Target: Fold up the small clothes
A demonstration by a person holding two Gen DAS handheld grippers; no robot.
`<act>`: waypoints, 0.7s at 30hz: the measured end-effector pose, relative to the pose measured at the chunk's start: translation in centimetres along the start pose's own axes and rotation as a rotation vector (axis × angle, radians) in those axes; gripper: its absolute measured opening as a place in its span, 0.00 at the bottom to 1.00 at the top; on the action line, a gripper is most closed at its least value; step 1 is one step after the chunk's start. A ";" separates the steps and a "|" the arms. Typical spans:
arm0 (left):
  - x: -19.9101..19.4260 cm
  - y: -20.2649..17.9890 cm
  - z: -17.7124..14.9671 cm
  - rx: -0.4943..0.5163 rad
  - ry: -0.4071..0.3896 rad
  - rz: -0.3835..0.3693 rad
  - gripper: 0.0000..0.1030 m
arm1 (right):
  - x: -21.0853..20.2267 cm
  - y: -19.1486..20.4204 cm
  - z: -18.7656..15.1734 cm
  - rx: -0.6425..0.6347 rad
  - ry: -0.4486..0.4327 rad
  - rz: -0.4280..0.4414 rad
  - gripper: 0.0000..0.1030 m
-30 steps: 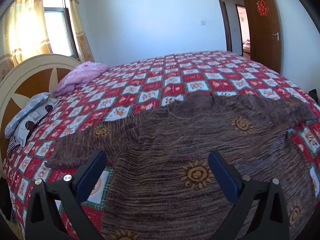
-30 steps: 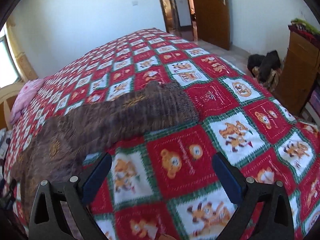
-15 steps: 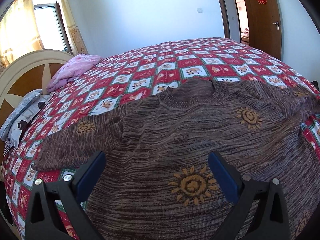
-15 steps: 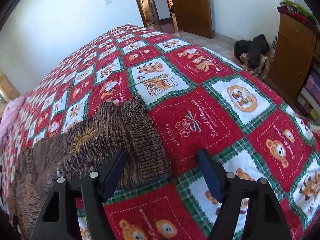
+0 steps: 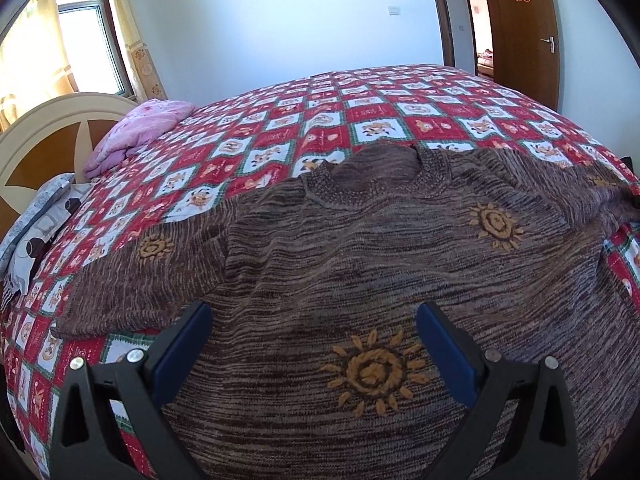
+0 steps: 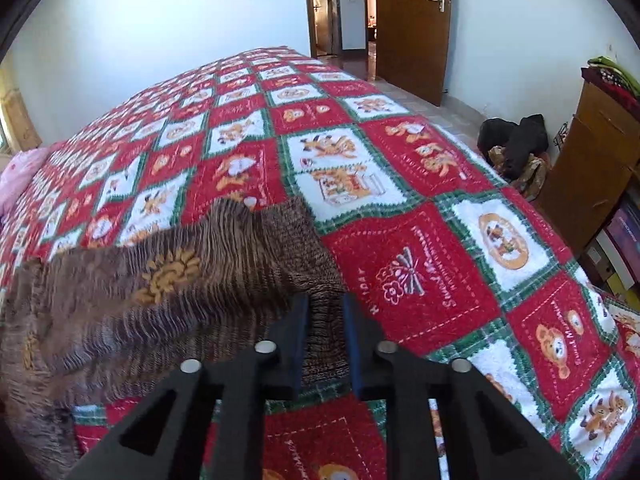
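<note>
Two grippers over one brown sweater (image 5: pixel 360 264) on the bed.

Your left gripper (image 5: pixel 314 320), lower centre of its view, has its jaws spread wide and holds nothing, poised above the sweater's body, which lies flat on the red patchwork quilt (image 5: pixel 360 120) with the collar toward the upper middle. Your right gripper (image 6: pixel 325 312), lower centre of its view, is clamped on the ribbed cuff of the sleeve (image 6: pixel 224 264), which stretches to the left of the frame. A pink pillow (image 5: pixel 140 132) sits at upper left.
</note>
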State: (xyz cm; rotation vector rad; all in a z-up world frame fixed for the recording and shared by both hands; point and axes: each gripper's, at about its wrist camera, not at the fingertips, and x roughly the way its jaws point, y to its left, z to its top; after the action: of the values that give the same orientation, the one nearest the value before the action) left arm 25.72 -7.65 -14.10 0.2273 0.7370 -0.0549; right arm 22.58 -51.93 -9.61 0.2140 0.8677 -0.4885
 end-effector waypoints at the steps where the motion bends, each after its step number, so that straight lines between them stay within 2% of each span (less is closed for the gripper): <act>1: -0.1 0.0 0.0 -0.002 -0.001 -0.001 1.00 | -0.4 0.1 0.3 0.001 -0.008 0.005 0.09; 6: -0.4 0.6 -0.2 -0.015 0.003 -0.030 1.00 | -2.6 1.8 1.6 -0.028 -0.062 0.011 0.08; 11: -0.4 1.6 -0.7 -0.044 0.014 -0.053 1.00 | -5.9 4.9 3.1 -0.082 -0.153 0.029 0.07; 16: -0.3 2.5 -1.0 -0.082 0.021 -0.068 1.00 | -9.6 10.2 3.8 -0.165 -0.237 0.099 0.07; 21: -0.6 3.1 -1.3 -0.091 0.017 -0.072 1.00 | -12.2 16.4 3.0 -0.274 -0.289 0.179 0.07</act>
State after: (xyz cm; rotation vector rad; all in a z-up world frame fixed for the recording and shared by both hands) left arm 24.83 -4.36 -14.05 0.1148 0.7624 -0.0876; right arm 26.03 -34.88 1.45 -0.0317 0.6171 -0.2217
